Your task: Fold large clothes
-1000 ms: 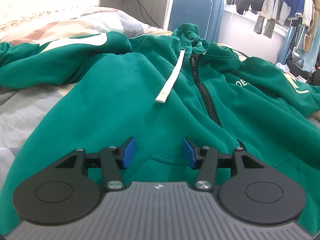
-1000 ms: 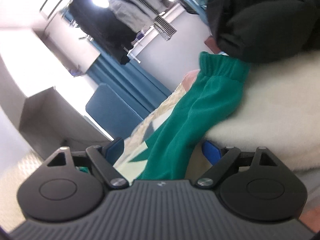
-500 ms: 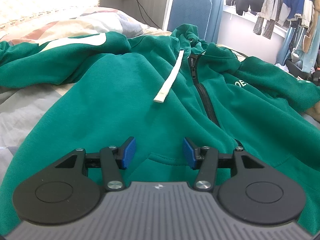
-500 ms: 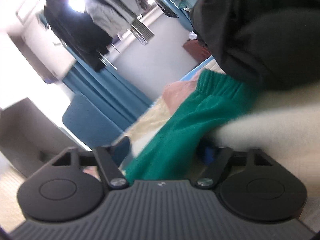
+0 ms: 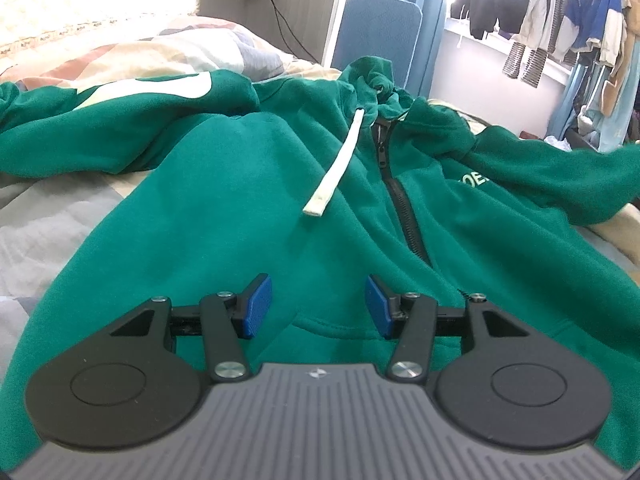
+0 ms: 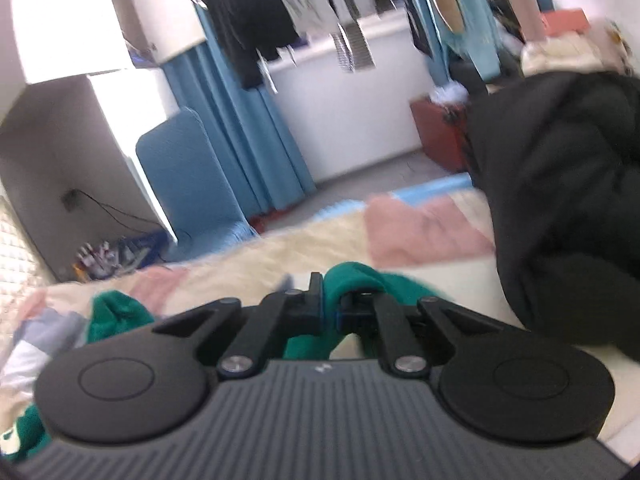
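Observation:
A large green zip-up hoodie lies front up on the bed, with a white drawstring and a dark zipper down its middle. My left gripper is open and empty, hovering just above the hoodie's lower front. My right gripper is shut on the hoodie's green sleeve near its cuff, held above the bed. That sleeve stretches across the right side in the left wrist view.
The bed has a patchwork cover in grey, cream and pink. A black garment pile sits at the right. A blue chair and a clothes rack stand beyond the bed.
My right gripper has closed on the green sleeve and swung round with it. In the left wrist view the right sleeve has lifted and moved inward. The left gripper has stayed put.

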The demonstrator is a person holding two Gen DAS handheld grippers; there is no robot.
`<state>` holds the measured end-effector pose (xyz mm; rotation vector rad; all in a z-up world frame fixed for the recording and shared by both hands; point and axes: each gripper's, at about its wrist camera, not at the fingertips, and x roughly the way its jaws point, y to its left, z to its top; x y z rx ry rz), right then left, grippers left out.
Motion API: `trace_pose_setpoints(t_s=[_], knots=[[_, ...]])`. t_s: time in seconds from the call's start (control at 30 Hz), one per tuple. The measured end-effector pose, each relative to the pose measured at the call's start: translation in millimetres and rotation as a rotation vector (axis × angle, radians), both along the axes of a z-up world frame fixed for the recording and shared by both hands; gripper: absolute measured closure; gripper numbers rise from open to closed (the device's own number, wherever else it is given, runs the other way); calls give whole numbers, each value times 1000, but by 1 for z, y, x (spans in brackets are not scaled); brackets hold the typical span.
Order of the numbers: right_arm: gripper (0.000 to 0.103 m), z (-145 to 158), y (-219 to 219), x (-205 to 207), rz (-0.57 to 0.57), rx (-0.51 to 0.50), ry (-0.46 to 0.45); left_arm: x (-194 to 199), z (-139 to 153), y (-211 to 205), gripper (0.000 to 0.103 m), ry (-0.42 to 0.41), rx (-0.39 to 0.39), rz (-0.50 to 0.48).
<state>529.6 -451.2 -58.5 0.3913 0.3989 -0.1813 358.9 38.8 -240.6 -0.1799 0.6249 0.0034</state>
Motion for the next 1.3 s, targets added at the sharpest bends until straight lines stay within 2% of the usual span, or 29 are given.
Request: trace_pose_setpoints(t_s=[0.17, 0.23, 0.33, 0.43, 0.53, 0.63, 0.77, 0.97, 1.1, 1.17, 1.3], knots=[[96, 40, -4, 13, -104, -140, -103, -7, 11, 4, 45, -26, -7, 5], [96, 60, -13, 13, -166, -122, -140, -9, 15, 7, 45, -35, -6, 16], [96, 87, -4, 10, -182, -146, -194, -11, 20, 17, 45, -34, -27, 38], [96, 112, 34, 4, -95, -216, -247, -12, 24, 28, 45, -24, -60, 56], [96, 130, 93, -15, 58, -328, -305, -12, 28, 41, 45, -24, -101, 84], [96, 134, 147, -33, 221, -332, -322, -22, 37, 60, 45, -58, -191, 115], [96, 110, 217, -66, 404, -356, -301, -35, 51, 81, 45, -95, -196, 154], [96, 61, 321, -119, 677, -293, -235, -56, 68, 109, 45, -147, -232, 200], [96, 11, 393, -163, 852, -391, -186, -67, 75, 127, 45, -176, -240, 229], [95, -21, 422, -180, 913, -443, -126, -70, 73, 138, 45, -177, -266, 261], [93, -81, 450, -198, 980, -444, 27, -70, 66, 151, 45, -161, -276, 300]])
